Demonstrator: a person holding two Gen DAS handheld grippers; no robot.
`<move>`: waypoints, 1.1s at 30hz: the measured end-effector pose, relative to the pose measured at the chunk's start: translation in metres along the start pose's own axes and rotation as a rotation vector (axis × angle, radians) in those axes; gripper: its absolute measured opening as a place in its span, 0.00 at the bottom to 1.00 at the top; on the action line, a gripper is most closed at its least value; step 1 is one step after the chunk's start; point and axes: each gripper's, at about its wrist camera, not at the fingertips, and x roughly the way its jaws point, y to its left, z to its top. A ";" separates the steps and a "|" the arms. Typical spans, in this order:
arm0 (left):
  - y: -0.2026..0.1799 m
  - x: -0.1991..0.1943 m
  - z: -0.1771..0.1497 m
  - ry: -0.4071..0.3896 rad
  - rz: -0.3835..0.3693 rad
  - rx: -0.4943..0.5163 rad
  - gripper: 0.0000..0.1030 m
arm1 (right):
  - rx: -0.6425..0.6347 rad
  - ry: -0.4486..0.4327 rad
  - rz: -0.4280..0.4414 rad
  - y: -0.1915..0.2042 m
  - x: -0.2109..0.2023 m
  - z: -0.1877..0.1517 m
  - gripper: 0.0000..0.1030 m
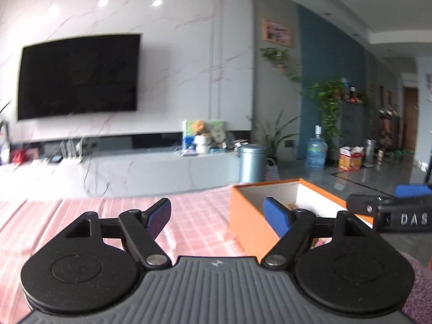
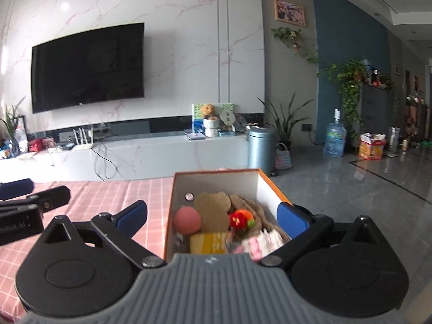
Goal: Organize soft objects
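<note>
Right wrist view looks down into the orange box [image 2: 272, 186], where the soft things lie together: a pink ball [image 2: 186, 220], a tan bear-shaped piece [image 2: 213, 212], a red-and-green toy [image 2: 241, 218], a yellow block [image 2: 208, 243] and a pink-white bundle [image 2: 263, 243]. Above the box the right gripper [image 2: 212, 217] hangs with fingers spread wide, holding nothing. Left of the box, over the pink checked bench [image 1: 121, 216], the left gripper [image 1: 218, 214] is likewise spread and empty. Risk, I judge: the right-hand finger sits close to the box's wall, so a careless descent could catch the rim and shove or tip the box
</note>
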 end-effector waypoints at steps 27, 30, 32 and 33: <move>0.005 0.020 -0.061 0.261 0.019 -0.096 0.95 | 0.050 0.220 -0.054 -0.011 0.029 -0.047 0.98; 0.006 0.020 -0.060 0.272 0.024 -0.103 0.95 | 0.054 0.218 -0.057 -0.012 0.029 -0.047 0.98; 0.007 0.019 -0.060 0.279 0.029 -0.109 0.95 | 0.057 0.215 -0.059 -0.013 0.028 -0.048 0.98; 0.008 0.019 -0.060 0.281 0.030 -0.111 0.95 | 0.058 0.215 -0.059 -0.013 0.028 -0.048 0.98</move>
